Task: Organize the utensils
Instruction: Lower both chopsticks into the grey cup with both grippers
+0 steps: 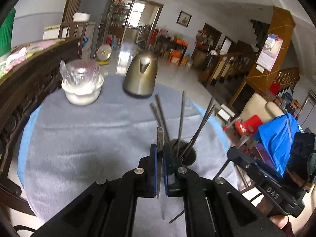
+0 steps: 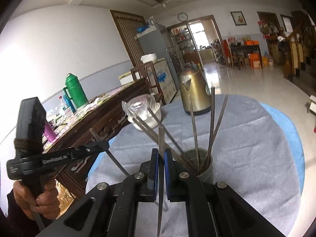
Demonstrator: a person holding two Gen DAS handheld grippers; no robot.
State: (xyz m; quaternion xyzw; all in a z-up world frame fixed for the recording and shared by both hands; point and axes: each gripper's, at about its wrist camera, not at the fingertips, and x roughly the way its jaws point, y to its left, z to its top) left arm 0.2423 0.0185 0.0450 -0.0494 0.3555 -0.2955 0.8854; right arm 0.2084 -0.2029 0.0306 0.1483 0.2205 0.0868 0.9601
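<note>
A round metal holder (image 1: 184,155) stands on the grey cloth with several metal chopsticks (image 1: 180,118) leaning out of it. It also shows in the right wrist view (image 2: 199,163). My left gripper (image 1: 160,150) is shut on one metal chopstick (image 1: 160,136), held upright just left of the holder. My right gripper (image 2: 161,154) is shut on another metal chopstick (image 2: 161,138), upright just left of the holder. The left gripper (image 2: 100,145) shows at left in the right wrist view, with its chopstick (image 2: 110,154) slanting through it. The right gripper (image 1: 235,154) shows at right in the left wrist view.
A gold kettle (image 1: 141,75) and a white bowl with a plastic-wrapped glass (image 1: 82,83) stand at the far side of the round table (image 1: 79,138). A dark wooden sideboard (image 2: 102,118) with a green thermos (image 2: 76,90) is to the left. A red stool (image 1: 249,125) stands right.
</note>
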